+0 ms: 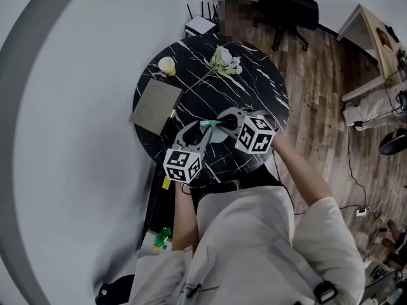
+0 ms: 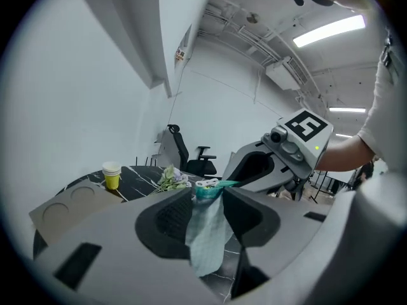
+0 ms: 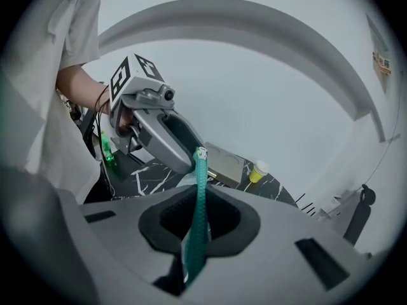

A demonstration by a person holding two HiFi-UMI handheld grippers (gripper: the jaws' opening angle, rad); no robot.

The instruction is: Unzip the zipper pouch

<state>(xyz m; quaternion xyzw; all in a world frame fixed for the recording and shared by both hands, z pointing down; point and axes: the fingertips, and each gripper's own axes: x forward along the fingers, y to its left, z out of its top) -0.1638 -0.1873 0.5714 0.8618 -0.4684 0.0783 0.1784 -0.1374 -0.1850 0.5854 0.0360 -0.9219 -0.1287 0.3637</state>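
Head view: a teal pouch (image 1: 213,124) is held over the near side of a round black marble table (image 1: 254,81). The left gripper (image 1: 202,135) and right gripper (image 1: 224,121) meet at it from either side. Farther back on the table are a yellow cup (image 1: 166,65), a spray of flowers (image 1: 224,62) and a flat grey tray (image 1: 156,105). None of them is close to the pouch.

Left gripper view: the jaws are clamped on the pouch, and its cloth hangs down between them. The right gripper's tips touch the pouch's top edge. The tray shows round hollows, and an office chair (image 2: 184,151) stands beyond the table. What the cup holds cannot be seen.

Right gripper view: the jaws are pinched on the pouch's zipper edge, which runs upright between them. What is inside the pouch cannot be told.
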